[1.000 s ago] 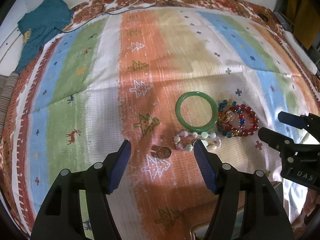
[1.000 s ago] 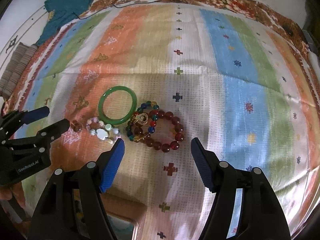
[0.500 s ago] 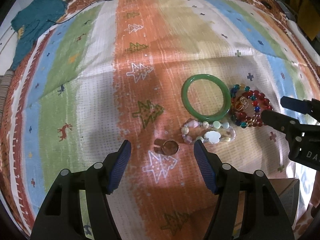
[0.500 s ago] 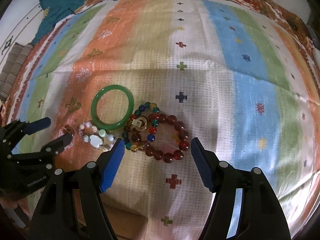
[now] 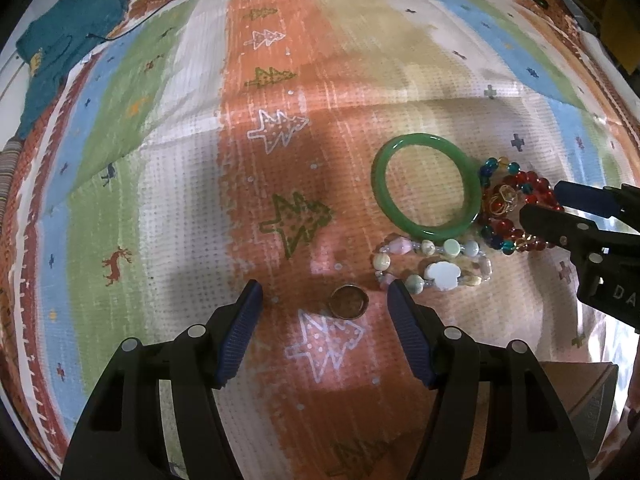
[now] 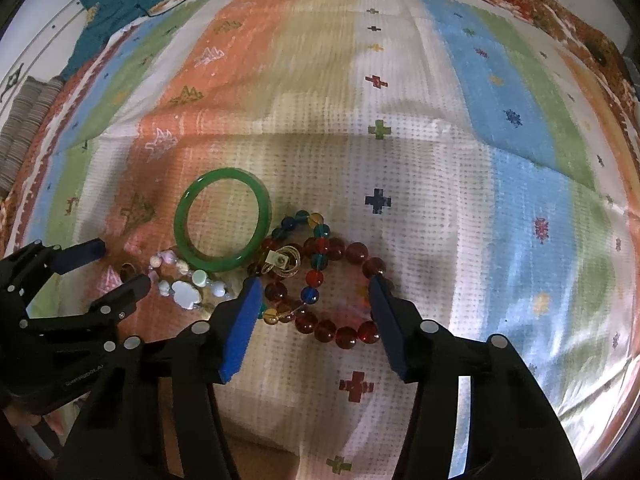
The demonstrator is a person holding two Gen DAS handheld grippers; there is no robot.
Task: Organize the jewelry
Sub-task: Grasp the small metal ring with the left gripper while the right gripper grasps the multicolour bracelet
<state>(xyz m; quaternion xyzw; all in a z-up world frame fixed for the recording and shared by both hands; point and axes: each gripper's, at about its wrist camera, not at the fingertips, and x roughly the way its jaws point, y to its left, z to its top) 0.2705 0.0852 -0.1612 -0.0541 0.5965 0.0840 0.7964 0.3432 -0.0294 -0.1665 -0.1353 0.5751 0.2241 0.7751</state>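
On the striped cloth, a small brown ring (image 5: 348, 301) lies between the blue pads of my open left gripper (image 5: 324, 300), untouched. To its right are a pastel bead bracelet (image 5: 440, 272) and a green bangle (image 5: 380, 184). In the right wrist view, my right gripper (image 6: 316, 292) straddles the red bead bracelet (image 6: 346, 336). Its jaws are closing, and the pads do not clamp the bracelet. A multicoloured bead bracelet (image 6: 312, 220) and a gold charm (image 6: 284, 266) overlap the red one. The green bangle (image 6: 224, 174) and the left gripper (image 6: 120, 266) sit to the left.
A teal garment (image 5: 64, 40) and a thin black cable (image 5: 160, 4) lie at the cloth's far left corner. A brown cardboard box (image 5: 580, 392) shows at the lower right of the left wrist view. Folded striped fabric (image 6: 24, 120) lies beyond the cloth's left edge.
Both grippers have come down closer to the jewelry. The ring now sits between the left fingertips. The right jaws have narrowed around the red bracelet.
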